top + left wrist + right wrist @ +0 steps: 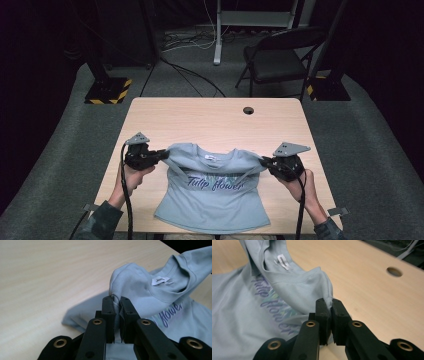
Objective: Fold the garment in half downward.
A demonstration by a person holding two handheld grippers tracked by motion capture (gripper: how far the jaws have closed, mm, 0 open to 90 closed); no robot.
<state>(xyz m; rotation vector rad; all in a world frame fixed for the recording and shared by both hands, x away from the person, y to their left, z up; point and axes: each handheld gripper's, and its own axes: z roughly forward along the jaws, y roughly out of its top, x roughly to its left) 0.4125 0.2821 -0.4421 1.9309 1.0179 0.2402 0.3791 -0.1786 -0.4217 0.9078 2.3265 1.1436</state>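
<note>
On the near half of the table [210,117] lay a light blue T-shirt [212,192], front up w/ purple lettering, hem toward the person, its shoulders lifted off the wood. Its white neck label [160,280] showed inside the collar. Left gripper [162,155] had its jaws clamped tight on the shirt's left shoulder, fabric bunched between the pads. Right gripper [264,161] was likewise closed on the opp. shoulder, cloth pinched between its jaws. Both sleeves were folded in under the chest. Farther back: a round hole [248,110] in the tabletop, and beyond the table a folding chair [280,57].
</note>
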